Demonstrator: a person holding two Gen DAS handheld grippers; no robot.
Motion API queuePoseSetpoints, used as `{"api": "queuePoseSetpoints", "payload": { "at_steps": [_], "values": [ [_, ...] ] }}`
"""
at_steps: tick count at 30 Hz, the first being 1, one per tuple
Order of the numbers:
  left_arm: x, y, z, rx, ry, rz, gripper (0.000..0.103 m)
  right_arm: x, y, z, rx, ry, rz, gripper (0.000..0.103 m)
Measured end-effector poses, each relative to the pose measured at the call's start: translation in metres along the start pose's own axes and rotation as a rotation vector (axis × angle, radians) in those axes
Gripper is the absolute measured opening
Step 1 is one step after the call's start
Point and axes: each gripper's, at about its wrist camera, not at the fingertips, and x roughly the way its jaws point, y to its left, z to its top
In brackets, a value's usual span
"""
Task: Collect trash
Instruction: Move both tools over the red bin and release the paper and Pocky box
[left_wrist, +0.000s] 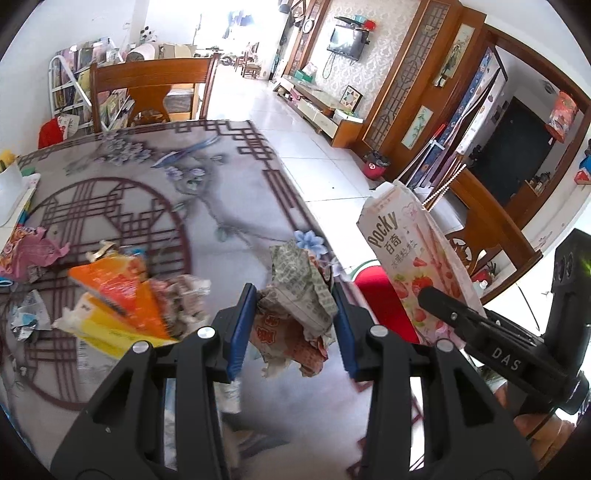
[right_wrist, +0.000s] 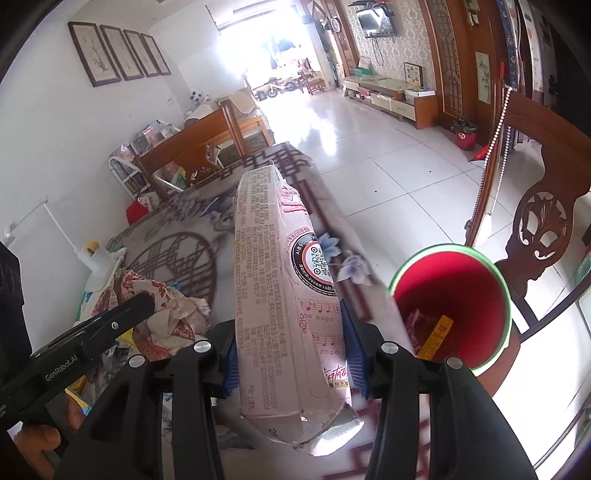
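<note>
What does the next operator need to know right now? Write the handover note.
Left gripper: shut on a crumpled paper wad, lifted above the table.
Right gripper: shut on the pink Pocky box, held in the air beside the red bin.
Done: the bin, standing off the table's edge, already holds a few wrappers, including a yellow one.
Left: drop the box and the wad into the bin, then clear the table: orange-yellow packets, a pink wrapper, a small silvery scrap.
</note>
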Motion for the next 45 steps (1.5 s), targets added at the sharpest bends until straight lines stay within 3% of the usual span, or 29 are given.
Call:
{"api": "queuePoseSetpoints", "payload": {
  "at_steps": [6,13,18,23,25,26,27,29,38,45],
  "values": [
    [0.022,-0.04,0.004,0.0,0.017,-0.025,0.039,-0.005,-0.044,0.01,0.026,0.0,-0.004,0.044],
    [0.058,-0.083,0.006,-0.008,0.069,-0.11,0.039,-0.008,-0.108,0.01,0.117,0.013,-0.043,0.044],
    [0.096,-0.121,0.006,0.038,0.122,-0.146,0.039,-0.007,-0.157,0.005,0.218,0.043,-0.076,0.044],
    [0.13,-0.158,0.012,0.094,0.162,-0.175,0.04,-0.006,-0.187,0.007,0.242,0.05,-0.111,0.046],
    [0.14,-0.171,0.015,0.118,0.174,-0.18,0.056,-0.003,-0.196,0.009,0.246,0.058,-0.109,0.047],
    [0.142,-0.175,0.016,0.123,0.172,-0.171,0.073,-0.002,-0.2,0.01,0.253,0.064,-0.102,0.05],
    [0.142,-0.177,0.017,0.116,0.156,-0.164,0.077,0.0,-0.204,0.011,0.26,0.069,-0.098,0.06],
    [0.14,-0.176,0.016,0.106,0.148,-0.168,0.077,0.0,-0.209,0.013,0.276,0.063,-0.095,0.067],
    [0.119,-0.155,0.011,0.081,0.127,-0.124,0.077,0.002,-0.209,0.011,0.302,0.066,-0.08,0.069],
    [0.08,-0.106,0.01,0.008,0.065,-0.076,0.077,0.011,-0.172,0.009,0.255,0.087,-0.048,0.069]
  ]
}}
